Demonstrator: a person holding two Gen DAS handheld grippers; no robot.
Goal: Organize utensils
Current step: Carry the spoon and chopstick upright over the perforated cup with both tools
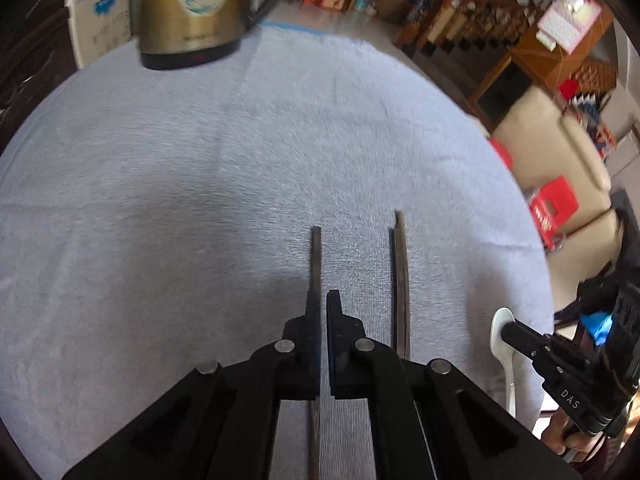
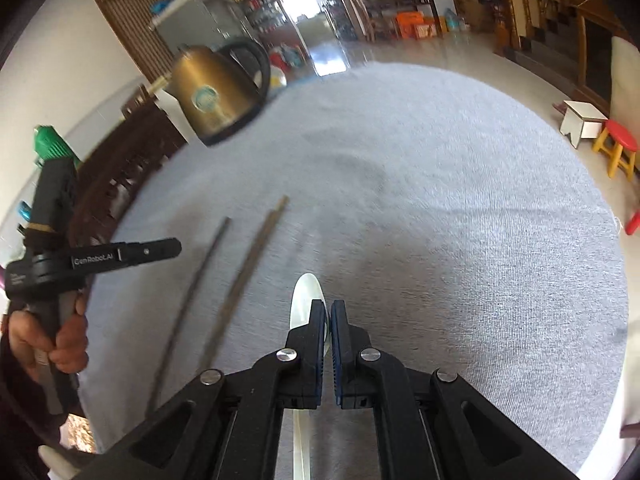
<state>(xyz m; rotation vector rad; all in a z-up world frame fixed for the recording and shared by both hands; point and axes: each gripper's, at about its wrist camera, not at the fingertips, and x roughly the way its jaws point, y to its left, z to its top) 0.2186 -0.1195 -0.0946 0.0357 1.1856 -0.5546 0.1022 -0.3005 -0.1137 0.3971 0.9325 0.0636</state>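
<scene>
Two dark chopsticks lie on the light blue cloth. In the left wrist view my left gripper [image 1: 323, 300] is shut on the left chopstick [image 1: 316, 256]; the second chopstick [image 1: 401, 272] lies parallel just to its right. My right gripper [image 2: 327, 308] is shut on a white spoon [image 2: 305, 300], whose bowl pokes out ahead of the fingers. The spoon [image 1: 505, 340] and right gripper [image 1: 516, 330] also show at the left wrist view's right edge. Both chopsticks [image 2: 200, 280] [image 2: 250, 256] and the left gripper [image 2: 176, 246] appear left in the right wrist view.
A gold electric kettle [image 1: 188, 12] stands at the far left of the round table [image 1: 160, 160]. A white box [image 1: 100, 20] stands beside it. The table edge curves close on the right, with red stools [image 1: 554, 204] and a sofa beyond.
</scene>
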